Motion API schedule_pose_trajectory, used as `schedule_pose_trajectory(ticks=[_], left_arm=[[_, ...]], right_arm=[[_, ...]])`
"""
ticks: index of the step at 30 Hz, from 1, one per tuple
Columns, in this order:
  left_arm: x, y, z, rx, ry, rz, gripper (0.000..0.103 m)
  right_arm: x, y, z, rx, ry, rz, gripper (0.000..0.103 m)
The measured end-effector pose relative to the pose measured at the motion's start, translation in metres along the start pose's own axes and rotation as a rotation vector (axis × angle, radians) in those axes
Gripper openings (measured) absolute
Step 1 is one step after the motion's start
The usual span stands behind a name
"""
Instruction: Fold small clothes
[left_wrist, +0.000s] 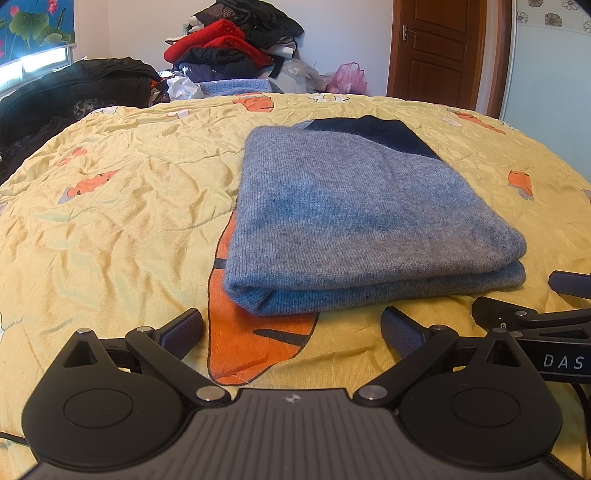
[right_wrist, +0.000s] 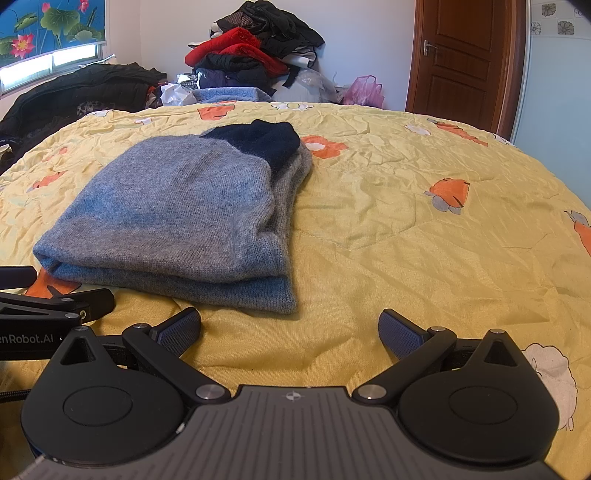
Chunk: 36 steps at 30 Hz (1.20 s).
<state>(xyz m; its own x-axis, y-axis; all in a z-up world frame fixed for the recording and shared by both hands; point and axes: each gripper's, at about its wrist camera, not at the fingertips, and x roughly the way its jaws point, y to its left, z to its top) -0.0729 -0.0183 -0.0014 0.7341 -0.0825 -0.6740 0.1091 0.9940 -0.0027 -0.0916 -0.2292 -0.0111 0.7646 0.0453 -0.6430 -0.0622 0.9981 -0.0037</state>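
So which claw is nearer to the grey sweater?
Left, slightly. The left claw sits directly before the grey sweater's folded edge; the right claw sits off its right corner. Both are open, touching nothing.

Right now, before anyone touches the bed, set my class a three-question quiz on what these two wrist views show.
1. True or false: the grey sweater lies folded on the yellow quilt.
2. Multiple choice: the left hand-held gripper and the right hand-held gripper are A) both open and empty, B) both shut on the sweater, C) one open, one shut.
3. Short answer: what colour is the sweater's collar?

Key
1. True; it is folded into layers.
2. A; each pair of jaws stands wide apart, short of the sweater's near edge.
3. Dark navy.
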Motion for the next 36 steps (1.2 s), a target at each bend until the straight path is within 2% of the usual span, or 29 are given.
schedule_pose_trajectory(ticks=[16,20,24,29,36], left_arm=[[-0.003,0.001,-0.002,0.001,0.022,0.002,0.103],[-0.006,-0.002,0.000,-0.011,0.044,0.037,0.103],[-0.017,-0.007,0.001,0.025,0.052,0.080,0.103],[-0.033,-0.004,0.005,-0.009,0.055,0.050,0.103],[-0.044,-0.003,0.010,-0.032,0.043,0.050,0.103]], right_arm=[[0.000,0.000,0.000,0.000,0.000,0.000,0.103],[-0.002,-0.001,0.000,0.004,0.004,-0.003,0.102],[-0.018,-0.004,0.004,0.029,-0.011,-0.008,0.102],[-0.024,-0.006,0.010,0.035,0.017,-0.006,0.102],[-0.026,-0.003,0.006,0.029,0.039,0.005,0.102]])
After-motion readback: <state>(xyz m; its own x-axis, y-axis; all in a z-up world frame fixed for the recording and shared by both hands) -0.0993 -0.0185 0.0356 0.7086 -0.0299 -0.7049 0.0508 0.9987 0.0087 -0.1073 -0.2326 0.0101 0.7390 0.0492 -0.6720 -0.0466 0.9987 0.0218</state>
